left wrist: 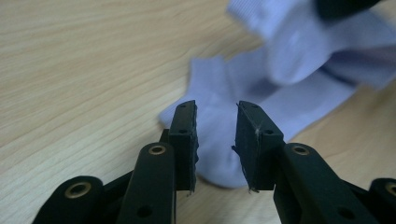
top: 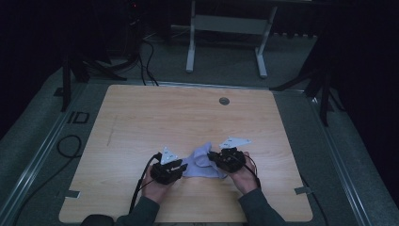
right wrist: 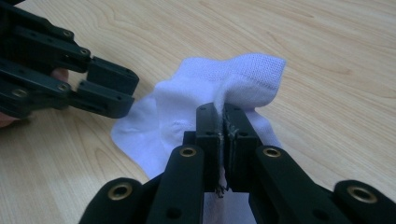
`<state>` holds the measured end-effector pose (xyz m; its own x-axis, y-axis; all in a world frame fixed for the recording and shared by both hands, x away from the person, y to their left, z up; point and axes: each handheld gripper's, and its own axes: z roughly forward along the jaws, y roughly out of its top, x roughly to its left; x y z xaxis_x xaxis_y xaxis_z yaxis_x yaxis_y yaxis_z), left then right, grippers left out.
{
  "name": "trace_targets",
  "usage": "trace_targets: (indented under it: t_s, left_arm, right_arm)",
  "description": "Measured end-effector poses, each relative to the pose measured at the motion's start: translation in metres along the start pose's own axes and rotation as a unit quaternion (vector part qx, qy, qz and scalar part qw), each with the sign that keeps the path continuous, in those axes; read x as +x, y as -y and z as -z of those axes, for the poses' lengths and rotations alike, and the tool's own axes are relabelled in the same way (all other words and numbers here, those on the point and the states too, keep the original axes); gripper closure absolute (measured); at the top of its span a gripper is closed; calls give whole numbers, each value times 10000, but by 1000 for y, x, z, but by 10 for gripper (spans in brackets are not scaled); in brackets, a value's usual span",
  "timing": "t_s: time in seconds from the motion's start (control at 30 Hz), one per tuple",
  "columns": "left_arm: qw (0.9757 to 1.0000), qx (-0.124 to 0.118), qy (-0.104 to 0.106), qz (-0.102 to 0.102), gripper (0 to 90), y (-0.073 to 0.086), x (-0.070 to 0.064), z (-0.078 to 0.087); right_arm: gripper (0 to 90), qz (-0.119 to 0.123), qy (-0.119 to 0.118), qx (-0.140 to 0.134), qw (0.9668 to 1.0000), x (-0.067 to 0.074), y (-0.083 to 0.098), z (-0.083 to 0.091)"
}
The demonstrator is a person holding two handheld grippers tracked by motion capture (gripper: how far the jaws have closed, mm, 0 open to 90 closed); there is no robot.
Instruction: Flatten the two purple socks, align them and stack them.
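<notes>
Socks (top: 203, 162), pale, soft, light and limp, lie crumpled at the counter's (top: 141, 122) six o'clock edge, so keep your right claw (right wrist: 223, 112) pinched on the ribbed cuff while your part-open, empty left claw (left wrist: 215, 135) takes the toe between its pads.

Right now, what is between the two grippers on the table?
The white sock lies between the left gripper and right gripper, seen in the high view.
</notes>
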<state>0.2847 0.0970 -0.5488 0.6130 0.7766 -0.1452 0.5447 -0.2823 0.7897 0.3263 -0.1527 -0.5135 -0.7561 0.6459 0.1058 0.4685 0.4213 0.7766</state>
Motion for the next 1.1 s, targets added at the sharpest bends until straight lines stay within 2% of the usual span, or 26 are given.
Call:
trace_targets:
  t_s: [0.2,0.37,0.5,0.67,0.8,0.9,1.1]
  left_arm:
    - [9992,-98,376,42,682,-5,-2,-3]
    - [9984,-164,520,158,681,-9,-4,-9]
    - [9982,-140,562,181,699,-12,-5,-15]
    - [9985,-46,522,152,871,-12,-7,-20]
    - [9988,-63,480,82,881,-13,-8,-20]
    - [9990,-69,438,54,882,-13,-8,-19]
    - [9992,-88,383,102,883,-13,-6,-17]
  right_arm:
    - [859,46,-43,-21,10000,3,1,-2]
    - [858,84,-79,-44,9999,5,3,-3]
    - [858,114,-119,-24,9999,7,3,-5]
    - [858,180,-171,21,9997,10,3,-6]
    - [785,209,-231,52,9995,10,4,-6]
    - [727,215,-263,-64,9994,10,2,0]
    - [673,32,-32,-366,9993,-2,1,23]
